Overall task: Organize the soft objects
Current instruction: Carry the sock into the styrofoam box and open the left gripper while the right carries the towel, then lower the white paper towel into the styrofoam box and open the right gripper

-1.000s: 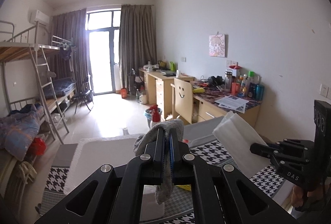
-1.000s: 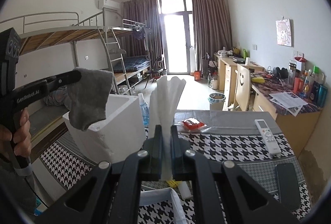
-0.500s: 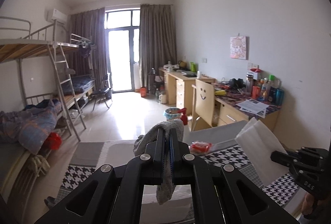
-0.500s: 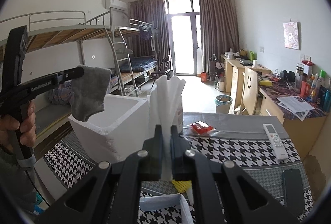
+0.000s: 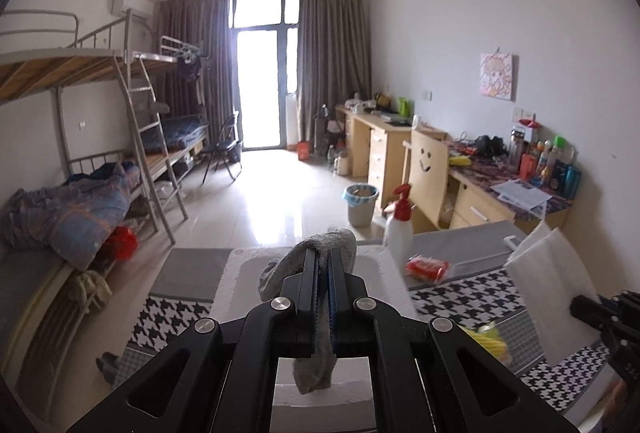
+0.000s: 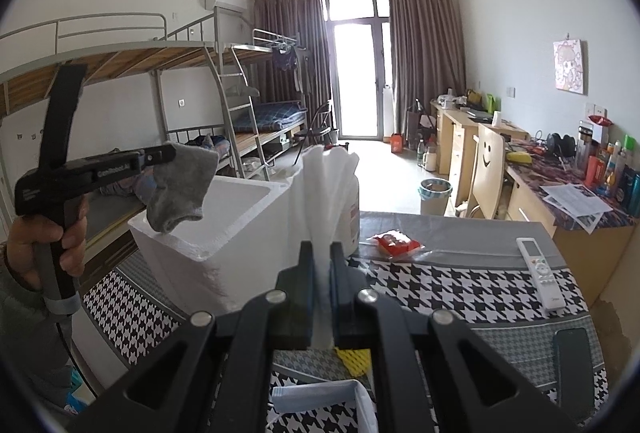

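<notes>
Grey sock (image 5: 316, 317) hangs clamped in the left gripper (image 5: 323, 273) jaws, seemingly above the foam box (image 6: 224, 233).

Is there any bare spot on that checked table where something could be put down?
Yes: the checked cloth between the red packet and the white remote lies bare. It is crowded around the foam box, spray bottle and yellow item.
</notes>
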Motion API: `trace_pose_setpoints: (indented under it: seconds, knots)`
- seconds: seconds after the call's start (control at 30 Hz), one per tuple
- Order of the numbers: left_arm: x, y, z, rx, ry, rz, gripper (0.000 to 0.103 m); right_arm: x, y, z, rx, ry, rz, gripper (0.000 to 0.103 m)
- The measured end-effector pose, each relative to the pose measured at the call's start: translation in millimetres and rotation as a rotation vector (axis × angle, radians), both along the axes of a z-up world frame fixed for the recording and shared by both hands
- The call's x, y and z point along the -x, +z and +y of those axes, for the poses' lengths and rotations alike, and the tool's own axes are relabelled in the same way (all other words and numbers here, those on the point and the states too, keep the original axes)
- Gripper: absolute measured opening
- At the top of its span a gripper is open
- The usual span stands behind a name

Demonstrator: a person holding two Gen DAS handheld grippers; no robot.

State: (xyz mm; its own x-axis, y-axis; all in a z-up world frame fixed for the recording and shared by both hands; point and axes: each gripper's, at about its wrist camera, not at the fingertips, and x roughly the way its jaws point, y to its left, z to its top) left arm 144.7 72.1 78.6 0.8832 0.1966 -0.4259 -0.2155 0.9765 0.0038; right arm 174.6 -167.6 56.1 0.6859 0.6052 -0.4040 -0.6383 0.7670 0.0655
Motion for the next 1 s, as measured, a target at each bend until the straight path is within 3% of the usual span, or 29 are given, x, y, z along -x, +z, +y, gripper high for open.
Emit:
trace_pose_setpoints:
  seconds: [0.33,0.4,0.47,0.57,0.73,1.0]
  knots:
    - [-13,-14,17,0.016,0.037,0.071,0.008,-5,-2,9,0.016,-0.006,0.009,0.009]
    - [-13,-17,22,0.028,0.036,0.078,0.022,-5,-2,11,0.019,-0.008,0.010,0.009]
    - [-11,-17,26,0.041,0.036,0.070,0.065,-5,-1,14,0.022,-0.009,0.010,0.009]
    - [-3,-14,30,0.049,0.047,0.031,0.086,-7,-1,18,0.027,-0.009,0.011,0.009]
    - [8,-11,32,0.049,0.040,0.001,0.101,-8,3,26,0.028,0.002,0.001,0.009]
    - [25,-3,36,0.043,0.040,-0.048,0.102,-8,13,41,0.029,0.030,-0.019,0.009]
